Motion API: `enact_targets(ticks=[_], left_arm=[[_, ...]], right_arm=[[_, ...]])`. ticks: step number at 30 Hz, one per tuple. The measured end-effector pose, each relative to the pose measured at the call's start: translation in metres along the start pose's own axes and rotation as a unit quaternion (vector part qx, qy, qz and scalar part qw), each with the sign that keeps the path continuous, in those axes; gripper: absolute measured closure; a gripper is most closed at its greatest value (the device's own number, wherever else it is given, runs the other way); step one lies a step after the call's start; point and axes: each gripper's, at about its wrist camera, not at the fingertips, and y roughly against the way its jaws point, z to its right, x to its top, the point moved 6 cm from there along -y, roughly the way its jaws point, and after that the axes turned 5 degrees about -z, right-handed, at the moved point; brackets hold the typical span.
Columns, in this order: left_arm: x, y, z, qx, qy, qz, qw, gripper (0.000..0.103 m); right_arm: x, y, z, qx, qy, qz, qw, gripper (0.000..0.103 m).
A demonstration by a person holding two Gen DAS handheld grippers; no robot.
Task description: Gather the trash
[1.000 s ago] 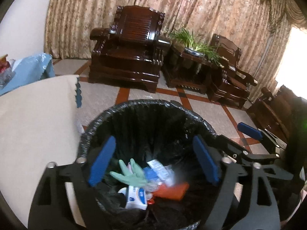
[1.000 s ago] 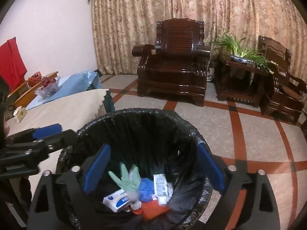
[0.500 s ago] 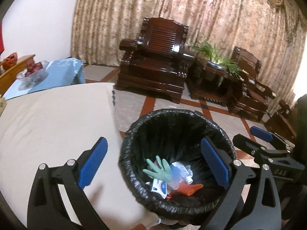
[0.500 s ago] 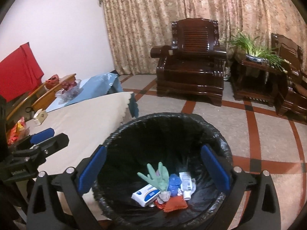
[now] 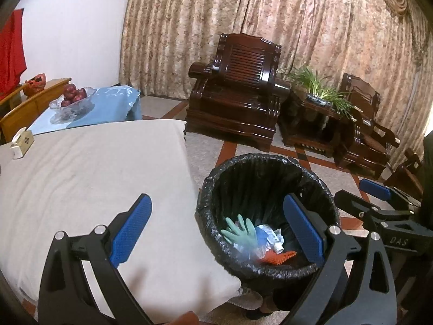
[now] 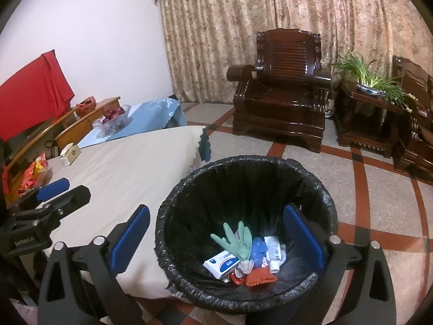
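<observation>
Two wrist views angled down, near, sharing the lined bin (image 5: 266, 216) and armchair (image 6: 281, 89).

A round bin (image 6: 247, 189) lined with a black bag stands upright on the floor beside the bench's corner. At its bottom lie a pale green glove (image 6: 238, 239), a white-and-blue box (image 6: 220, 264), a small white tube (image 6: 273, 252), a blue scrap (image 6: 258, 247) and an orange piece (image 6: 259, 276), heaped together.

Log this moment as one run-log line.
task: collect trash | left gripper: open, empty | right gripper: open, empty | bin: holds green glove, box, tube
</observation>
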Motion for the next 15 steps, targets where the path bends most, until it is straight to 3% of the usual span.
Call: enact_targets(ticks=[15], left_arm=[[-0.004, 0.013, -0.011, 0.027, 0.004, 0.017, 0.9995, 0.008]], right_arm=[[-0.003, 0.001, -0.01, -0.002, 0.013, -0.005, 1.0, 0.006]])
